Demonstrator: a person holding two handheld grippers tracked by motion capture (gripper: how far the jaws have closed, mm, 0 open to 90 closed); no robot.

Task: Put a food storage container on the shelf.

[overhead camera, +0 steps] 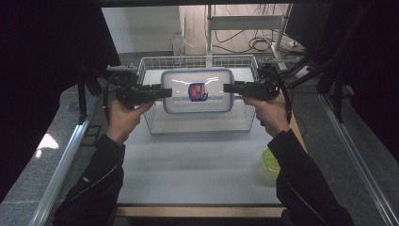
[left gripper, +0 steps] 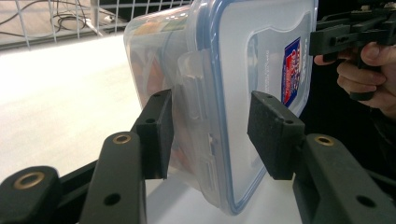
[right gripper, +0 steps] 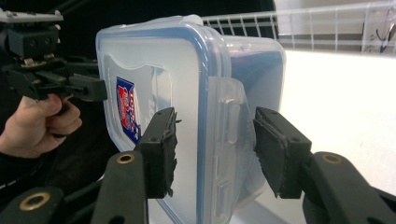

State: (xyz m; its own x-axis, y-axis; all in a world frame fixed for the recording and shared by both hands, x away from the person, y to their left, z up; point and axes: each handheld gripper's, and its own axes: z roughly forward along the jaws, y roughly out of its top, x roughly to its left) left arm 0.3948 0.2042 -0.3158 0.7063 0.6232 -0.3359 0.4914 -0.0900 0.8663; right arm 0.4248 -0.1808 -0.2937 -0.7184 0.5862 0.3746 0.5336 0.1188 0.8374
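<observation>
**Hidden, cropped and unreadable**

The print on the container's label (overhead camera: 198,92) is too small to read in the high view; in the left gripper view the right gripper (left gripper: 322,39) covers part of it. What fills the container (left gripper: 201,93) shows merely as orange blurs through its cloudy wall. The container's underside is out of sight from above, and its bottom corner runs off the right gripper view's lower edge. A sleeve (overhead camera: 301,183) covers part of the green-lidded tub (overhead camera: 269,162) on the counter (overhead camera: 197,165).
</observation>
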